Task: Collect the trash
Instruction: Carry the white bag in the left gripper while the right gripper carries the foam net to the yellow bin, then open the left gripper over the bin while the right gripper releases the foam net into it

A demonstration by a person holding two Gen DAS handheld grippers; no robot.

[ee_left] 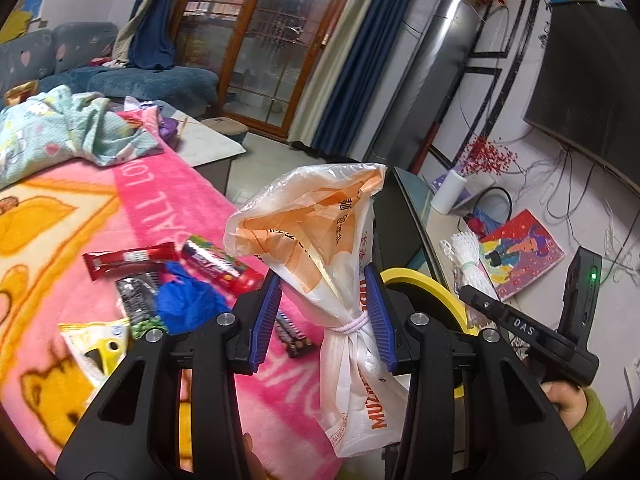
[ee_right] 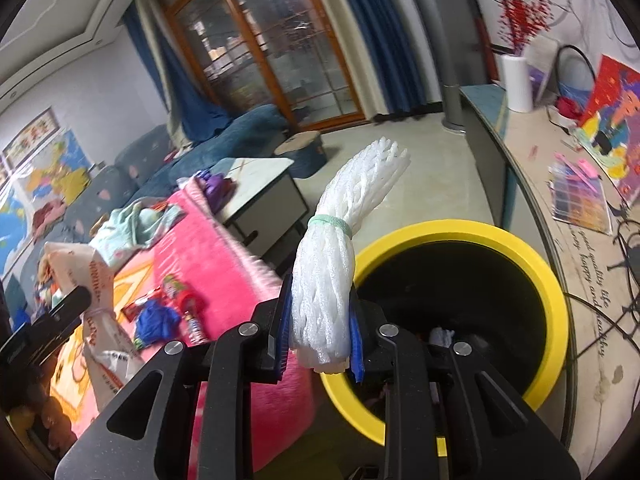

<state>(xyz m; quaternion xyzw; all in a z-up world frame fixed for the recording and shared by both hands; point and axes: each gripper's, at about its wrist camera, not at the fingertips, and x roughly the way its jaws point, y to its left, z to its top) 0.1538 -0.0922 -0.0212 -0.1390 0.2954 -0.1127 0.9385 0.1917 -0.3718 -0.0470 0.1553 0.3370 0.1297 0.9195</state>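
My left gripper [ee_left: 325, 312] is shut on a tied white and orange plastic bag [ee_left: 320, 232], held upright over the edge of the pink blanket [ee_left: 168, 200]. My right gripper [ee_right: 318, 332] is shut on a bundle of white foam netting [ee_right: 340, 248] with a green band, held beside the rim of the yellow trash bin [ee_right: 460, 232], whose black inside holds some trash. The bin's rim [ee_left: 424, 284] shows behind the bag in the left wrist view, with the foam bundle [ee_left: 468, 256] beyond it. Wrappers lie on the blanket: a red one [ee_left: 128, 258], a candy tube [ee_left: 218, 266], a blue crumple [ee_left: 184, 304].
A curved TV counter [ee_right: 560, 184] with papers, cables and a white vase runs right of the bin. A low white table [ee_right: 264, 184] and blue sofa [ee_right: 224, 136] stand behind the blanket. Light clothes [ee_left: 60, 128] lie on its far end.
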